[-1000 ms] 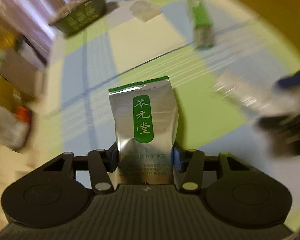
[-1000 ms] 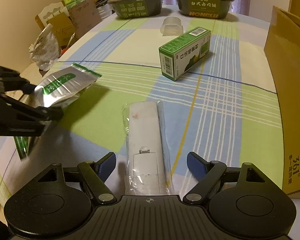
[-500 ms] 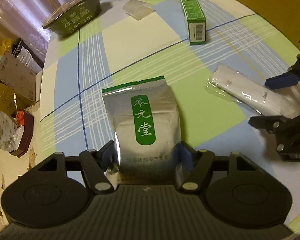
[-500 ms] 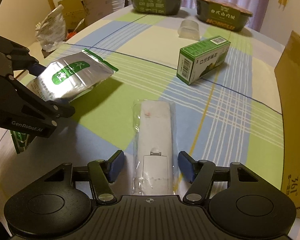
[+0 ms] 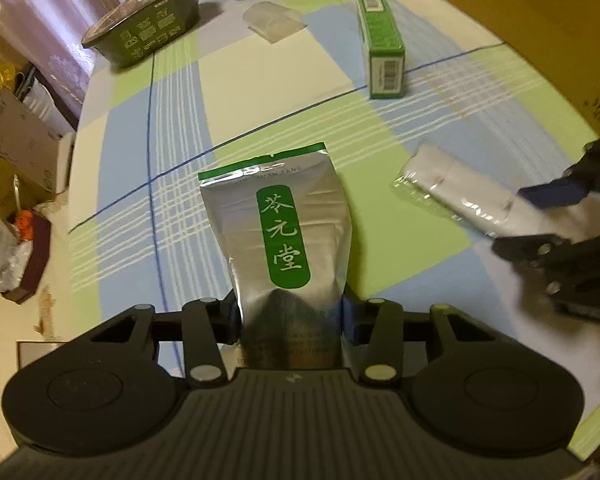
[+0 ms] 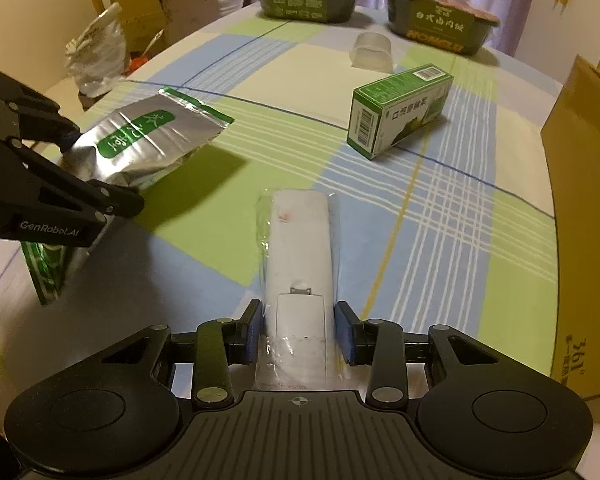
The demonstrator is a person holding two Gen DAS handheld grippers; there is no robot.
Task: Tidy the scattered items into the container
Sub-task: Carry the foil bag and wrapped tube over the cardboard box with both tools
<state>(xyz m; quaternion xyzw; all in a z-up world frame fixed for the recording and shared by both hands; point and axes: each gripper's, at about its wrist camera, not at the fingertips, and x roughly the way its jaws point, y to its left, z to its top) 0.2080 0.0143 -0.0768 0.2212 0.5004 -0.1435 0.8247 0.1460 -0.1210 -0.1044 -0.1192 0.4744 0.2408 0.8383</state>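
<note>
Two grippers engaged, left gripper (image 5: 290,316) clamped on foil pouch (image 5: 280,236) raised off tablecloth (image 5: 260,80), right gripper (image 6: 298,330) closed against wrapped remote (image 6: 298,264), cardboard box (image 6: 580,184) alongside.

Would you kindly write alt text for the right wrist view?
The right hand-held gripper closes on a plastic-wrapped white remote lying on a checked tablecloth. At left, another hand-held gripper holds a silver pouch.

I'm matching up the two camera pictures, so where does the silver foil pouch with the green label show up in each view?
Left wrist view: the silver foil pouch with the green label sits at centre, held between the left gripper fingers.
Right wrist view: the pouch is at left, tilted, clamped by that gripper.
Shared landmark: the green rectangular carton with a barcode.
</note>
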